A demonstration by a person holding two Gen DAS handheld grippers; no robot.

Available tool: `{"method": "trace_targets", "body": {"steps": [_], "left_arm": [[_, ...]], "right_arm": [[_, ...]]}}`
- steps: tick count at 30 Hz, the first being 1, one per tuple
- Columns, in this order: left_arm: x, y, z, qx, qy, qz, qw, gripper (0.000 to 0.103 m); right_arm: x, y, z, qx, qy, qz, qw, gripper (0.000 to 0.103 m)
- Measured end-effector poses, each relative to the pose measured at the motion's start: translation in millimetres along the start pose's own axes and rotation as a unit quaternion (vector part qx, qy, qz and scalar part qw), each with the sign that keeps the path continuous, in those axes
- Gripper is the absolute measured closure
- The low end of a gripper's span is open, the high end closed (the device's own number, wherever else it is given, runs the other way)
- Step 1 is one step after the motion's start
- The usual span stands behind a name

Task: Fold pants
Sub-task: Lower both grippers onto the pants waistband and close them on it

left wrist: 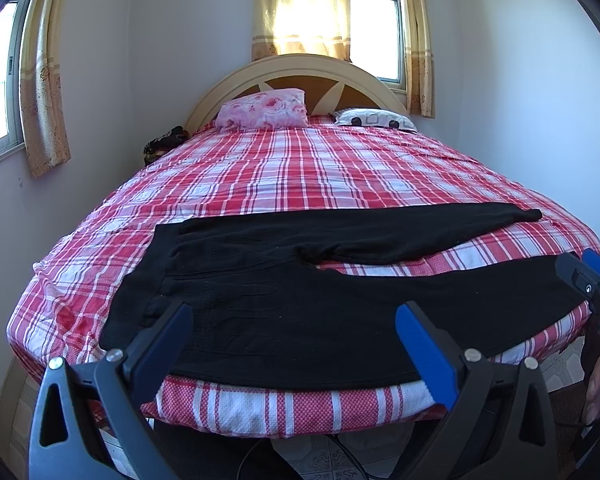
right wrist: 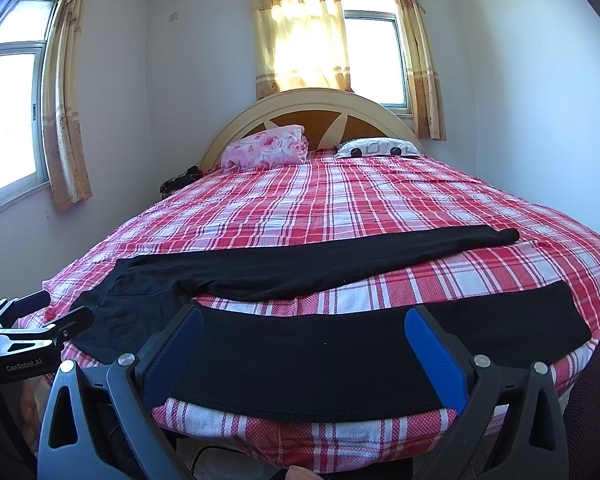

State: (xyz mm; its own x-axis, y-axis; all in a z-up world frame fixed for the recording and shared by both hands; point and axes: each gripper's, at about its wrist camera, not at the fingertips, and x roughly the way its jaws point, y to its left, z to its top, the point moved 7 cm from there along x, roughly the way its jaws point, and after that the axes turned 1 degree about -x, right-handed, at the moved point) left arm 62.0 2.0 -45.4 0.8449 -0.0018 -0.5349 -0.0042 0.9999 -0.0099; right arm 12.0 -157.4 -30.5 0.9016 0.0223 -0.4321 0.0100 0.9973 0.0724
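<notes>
Left tool (left wrist: pixel 294 330) and right tool (right wrist: pixel 302 334), both with blue-padded jaws spread wide and gripping nothing, hover at the near edge of the bed (left wrist: pixel 300 168). Black pants (left wrist: pixel 300 300) lie flat across the plaid sheet, waistband left, legs parted rightward. Pink pillow (left wrist: pixel 262 114) far.

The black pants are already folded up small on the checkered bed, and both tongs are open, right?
Not folded: the black pants lie spread flat, legs apart, as the left wrist view shows. They are on the checkered bed, and both tongs are open.
</notes>
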Motion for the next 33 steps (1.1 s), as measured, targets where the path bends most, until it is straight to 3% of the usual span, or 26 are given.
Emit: {"method": "trace_targets", "body": {"steps": [22,27,30,33], "left_arm": [[2,5,-1,-0.003,0.003,0.001,1.0000,0.000],[19,5,-6,0.012,0.014,-0.003,0.9998,0.000],[42,25,-3,0.024,0.019,0.021,0.9993,0.000],[77,71,7,-0.010,0.042,0.038,0.9984,0.000]], "right_arm": [[12,-4,-9,0.002,0.021,-0.002,1.000,0.001],[21,-4,-16,-0.002,0.027,0.012,1.000,0.001],[31,-5,-22,-0.013,0.036,0.017,0.999,0.001],[44,-12,-26,-0.028,0.049,0.006,0.998,0.001]]}}
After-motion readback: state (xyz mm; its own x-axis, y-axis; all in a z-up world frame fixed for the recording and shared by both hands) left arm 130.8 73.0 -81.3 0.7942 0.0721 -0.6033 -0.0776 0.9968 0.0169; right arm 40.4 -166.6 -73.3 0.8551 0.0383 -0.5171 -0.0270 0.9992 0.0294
